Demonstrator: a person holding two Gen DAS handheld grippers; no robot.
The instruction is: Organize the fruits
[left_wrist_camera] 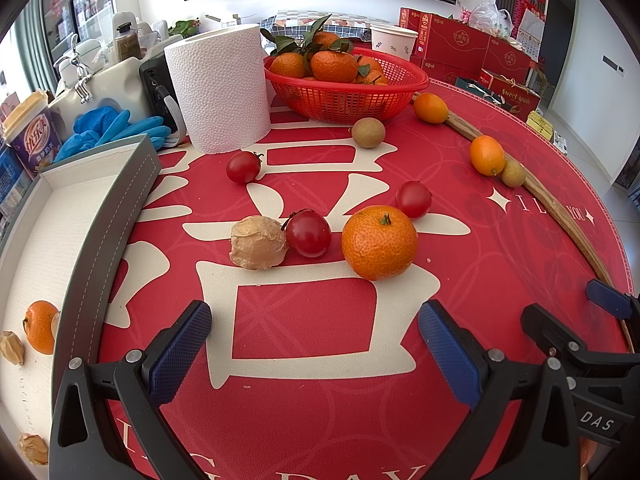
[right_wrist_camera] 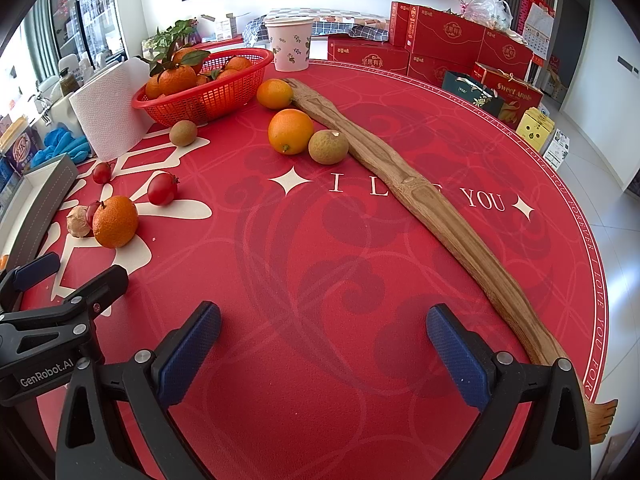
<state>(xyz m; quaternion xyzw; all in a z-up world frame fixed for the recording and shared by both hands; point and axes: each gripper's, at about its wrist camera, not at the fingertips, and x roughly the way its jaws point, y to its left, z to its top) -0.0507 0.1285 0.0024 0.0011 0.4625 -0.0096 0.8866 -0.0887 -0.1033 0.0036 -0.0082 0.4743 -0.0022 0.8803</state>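
Note:
My left gripper (left_wrist_camera: 316, 344) is open over the red mat, empty. Just beyond it lie a mandarin (left_wrist_camera: 379, 242), a cherry tomato (left_wrist_camera: 308, 233) and a papery husked fruit (left_wrist_camera: 258, 242). Two more tomatoes (left_wrist_camera: 243, 167) (left_wrist_camera: 413, 199), a brown longan (left_wrist_camera: 368, 132) and two kumquats (left_wrist_camera: 487, 155) (left_wrist_camera: 430, 108) lie farther back. The grey tray (left_wrist_camera: 116, 216) at left holds a mandarin (left_wrist_camera: 39, 332) and husked fruits (left_wrist_camera: 11, 347). My right gripper (right_wrist_camera: 324, 346) is open and empty over bare mat; a kumquat (right_wrist_camera: 290, 131) and longan (right_wrist_camera: 328, 147) lie far ahead of it.
A red basket (left_wrist_camera: 348, 96) of leafy mandarins stands at the back beside a paper towel roll (left_wrist_camera: 218, 88). A long wooden back scratcher (right_wrist_camera: 432, 216) runs along the mat's right side. A paper cup (right_wrist_camera: 289, 44), blue gloves (left_wrist_camera: 112, 128) and red gift boxes (right_wrist_camera: 444, 40) surround the table.

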